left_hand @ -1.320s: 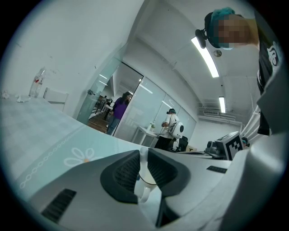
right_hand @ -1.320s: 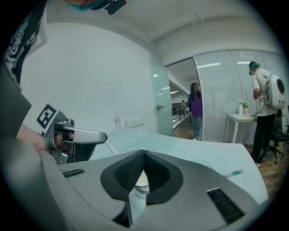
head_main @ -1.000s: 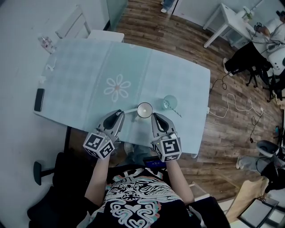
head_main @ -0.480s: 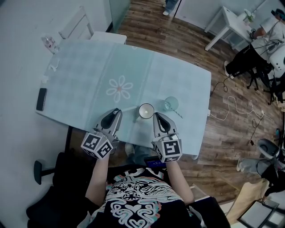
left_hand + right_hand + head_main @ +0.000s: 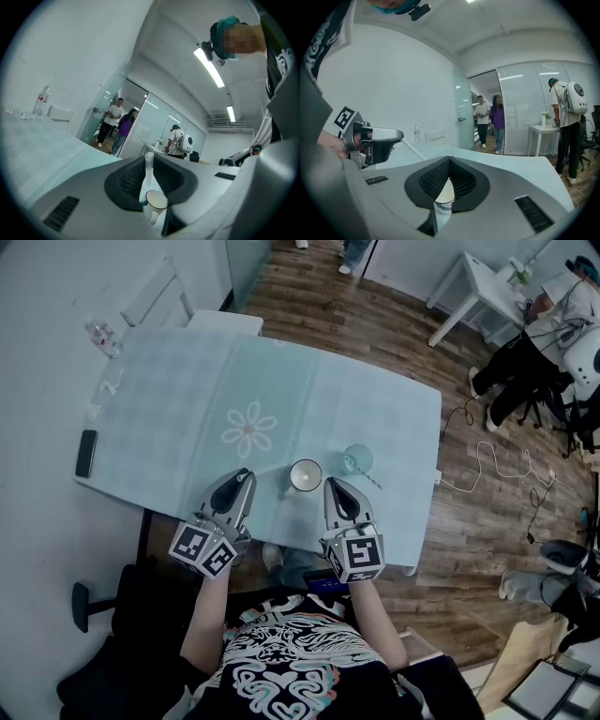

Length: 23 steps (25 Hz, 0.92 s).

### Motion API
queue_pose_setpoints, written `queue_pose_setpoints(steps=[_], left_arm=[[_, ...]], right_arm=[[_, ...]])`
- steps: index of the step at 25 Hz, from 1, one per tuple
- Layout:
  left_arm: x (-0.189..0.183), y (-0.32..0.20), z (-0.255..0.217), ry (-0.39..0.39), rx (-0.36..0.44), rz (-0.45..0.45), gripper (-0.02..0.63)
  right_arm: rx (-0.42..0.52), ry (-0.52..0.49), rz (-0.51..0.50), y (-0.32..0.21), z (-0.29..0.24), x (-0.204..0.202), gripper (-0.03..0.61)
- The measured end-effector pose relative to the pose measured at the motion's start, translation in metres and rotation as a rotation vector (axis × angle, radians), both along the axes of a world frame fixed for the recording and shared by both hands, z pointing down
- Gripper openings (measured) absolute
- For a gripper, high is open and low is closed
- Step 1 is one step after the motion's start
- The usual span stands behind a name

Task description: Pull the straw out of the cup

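Jaws of the left gripper (image 5: 245, 475) are closed on the white straw (image 5: 148, 174), which stands upright between the pads; its lower end comes down to the rim of the cup (image 5: 157, 200), but I cannot tell if the end is inside or just outside it; in the right gripper view the straw runs slanting from the left gripper and goes behind the grey body, so this end is hidden there too; in the head view the straw is too thin to make out. The right gripper (image 5: 331, 485) has narrow jaws, and the cup fills the gap between them; whether the pads press on it is not clear. The cup stands on the table (image 5: 187, 390) near the front edge; a clear glass (image 5: 357, 458) stands just beside it.
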State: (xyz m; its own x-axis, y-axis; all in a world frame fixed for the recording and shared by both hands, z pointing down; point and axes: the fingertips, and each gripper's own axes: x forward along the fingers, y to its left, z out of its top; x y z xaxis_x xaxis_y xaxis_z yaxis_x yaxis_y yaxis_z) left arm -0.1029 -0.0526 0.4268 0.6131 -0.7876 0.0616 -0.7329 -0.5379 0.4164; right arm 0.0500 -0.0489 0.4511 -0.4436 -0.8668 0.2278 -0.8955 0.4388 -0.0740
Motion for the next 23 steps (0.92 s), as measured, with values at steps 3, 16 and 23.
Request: queue_pose_setpoints(steps=[3,16,23], left_arm=[[0.0004,0.0000,0.0009,0.000,0.000,0.002,0.052],[0.0004,-0.0001,0.0025,-0.003,-0.006,0.004,0.052],[0.0030,-0.0008,0.0009,-0.001,-0.001,0.006,0.052]], right_arm=[[-0.003,-0.001,0.000,-0.0001,0.0013,-0.0012,0.015],[0.002,-0.011,0.009,0.0014,0.0016,0.0017,0.015],[0.001,-0.002,0.009,0.0029,0.0016,0.0042,0.015]])
